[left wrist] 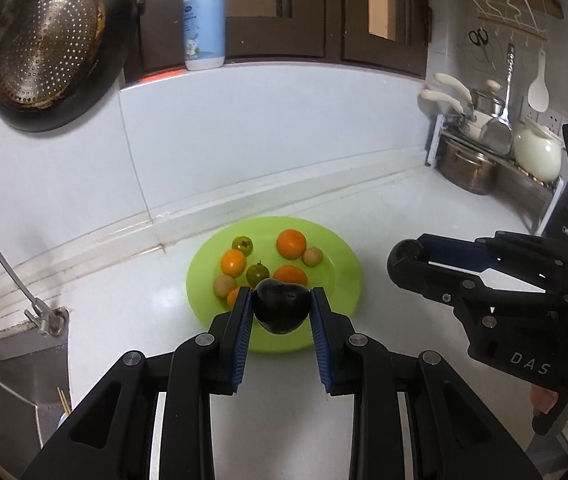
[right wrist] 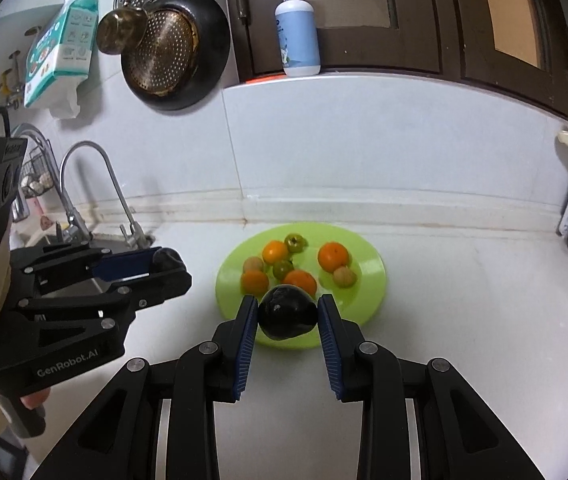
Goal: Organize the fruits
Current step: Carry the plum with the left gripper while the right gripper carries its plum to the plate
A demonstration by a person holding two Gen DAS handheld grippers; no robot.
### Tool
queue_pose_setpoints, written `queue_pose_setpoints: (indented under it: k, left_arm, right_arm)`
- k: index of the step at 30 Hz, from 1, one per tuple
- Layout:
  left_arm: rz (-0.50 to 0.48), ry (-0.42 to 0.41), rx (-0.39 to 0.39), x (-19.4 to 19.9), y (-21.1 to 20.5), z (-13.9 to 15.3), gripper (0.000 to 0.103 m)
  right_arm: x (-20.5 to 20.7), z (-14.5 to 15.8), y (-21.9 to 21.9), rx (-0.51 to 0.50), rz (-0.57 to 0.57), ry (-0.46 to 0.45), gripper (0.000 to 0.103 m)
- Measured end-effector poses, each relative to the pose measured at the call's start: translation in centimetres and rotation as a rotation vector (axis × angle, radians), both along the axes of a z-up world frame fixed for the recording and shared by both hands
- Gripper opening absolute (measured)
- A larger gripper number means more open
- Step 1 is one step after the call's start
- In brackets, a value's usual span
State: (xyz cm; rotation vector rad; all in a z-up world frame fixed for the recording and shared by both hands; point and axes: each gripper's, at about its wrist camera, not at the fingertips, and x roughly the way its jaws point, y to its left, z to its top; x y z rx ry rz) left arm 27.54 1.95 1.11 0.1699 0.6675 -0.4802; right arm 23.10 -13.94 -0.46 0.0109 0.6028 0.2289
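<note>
A green plate [left wrist: 344,276] [right wrist: 368,280] lies on the white counter and holds several oranges, two green fruits and small tan fruits. My left gripper [left wrist: 281,308] is shut on a dark round fruit [left wrist: 281,311] above the plate's near edge. My right gripper [right wrist: 287,312] is shut on another dark round fruit [right wrist: 287,312] above the plate's near edge. In the left wrist view the right gripper [left wrist: 408,258] shows at the right with its dark fruit [left wrist: 403,254]. In the right wrist view the left gripper [right wrist: 167,264] shows at the left with its dark fruit [right wrist: 165,258].
A sink with a faucet [right wrist: 95,192] is to the left. A pot rack with steel pots [left wrist: 472,168] stands at the right. A black pan with a strainer [right wrist: 175,52] hangs on the wall. A soap bottle [right wrist: 298,36] stands on the window ledge.
</note>
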Motion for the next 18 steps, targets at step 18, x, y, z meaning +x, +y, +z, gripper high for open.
queue_pose_setpoints:
  k: [18]
  left_arm:
    - [0.016,0.026,-0.024,6.7,-0.7,0.0,0.029]
  right_arm:
    - [7.2,1.1,0.0,-0.042,0.024,0.007,0.032]
